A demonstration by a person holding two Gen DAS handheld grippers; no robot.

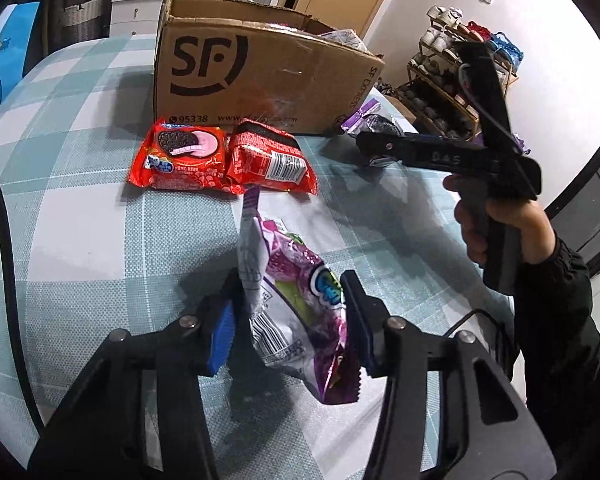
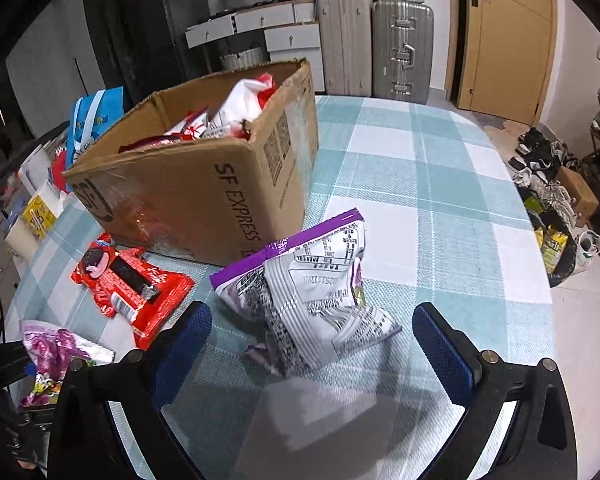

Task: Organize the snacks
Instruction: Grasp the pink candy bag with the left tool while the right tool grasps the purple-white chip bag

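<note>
A purple bag (image 1: pixel 296 308) is held by the left gripper (image 1: pixel 288 320) near the box (image 1: pixel 236 76). The right gripper (image 2: pixel 312 344) is open and empty. The bag could be dropped if squeezed loosely.

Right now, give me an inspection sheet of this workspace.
Surface: checked blue-and-white tablecloth.
Job's things: open cardboard box holding snacks; two red cookie packs before it; purple-edged white packet lying loose beside the box.
Clutter: blue bag behind box.
Grippers: left gripper shut on purple snack bag; right gripper open at the white packet.
Cables: black cable at the table's edge.
Surroundings: suitcases, shoe rack.
</note>
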